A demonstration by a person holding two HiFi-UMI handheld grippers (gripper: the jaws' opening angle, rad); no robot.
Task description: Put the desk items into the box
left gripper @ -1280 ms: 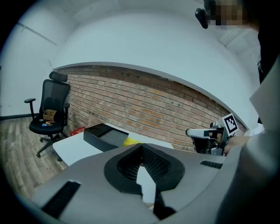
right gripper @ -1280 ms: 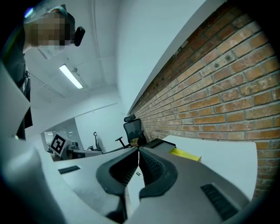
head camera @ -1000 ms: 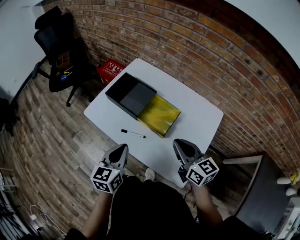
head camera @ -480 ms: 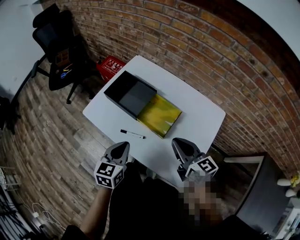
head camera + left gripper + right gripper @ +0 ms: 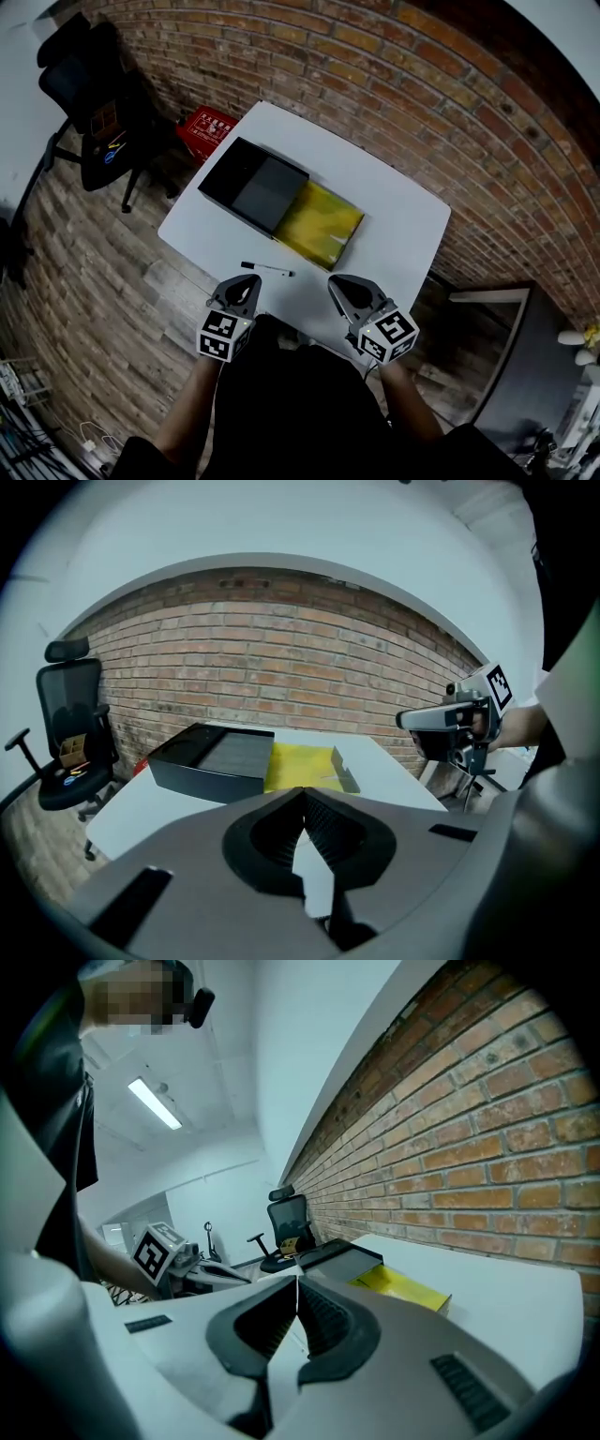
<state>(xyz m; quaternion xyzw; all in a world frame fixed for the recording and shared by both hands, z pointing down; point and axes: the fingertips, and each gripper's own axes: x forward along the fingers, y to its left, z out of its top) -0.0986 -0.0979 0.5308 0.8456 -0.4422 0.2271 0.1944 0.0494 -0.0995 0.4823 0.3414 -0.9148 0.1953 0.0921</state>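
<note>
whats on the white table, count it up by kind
black box: 1
yellow tray: 1
pen: 1
total: 3

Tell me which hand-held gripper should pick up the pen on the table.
Left. The left hand-held gripper hovers just short of the pen; the right hand-held gripper is farther off to its side. Both are shut and empty, so the left would need to open first.
</note>
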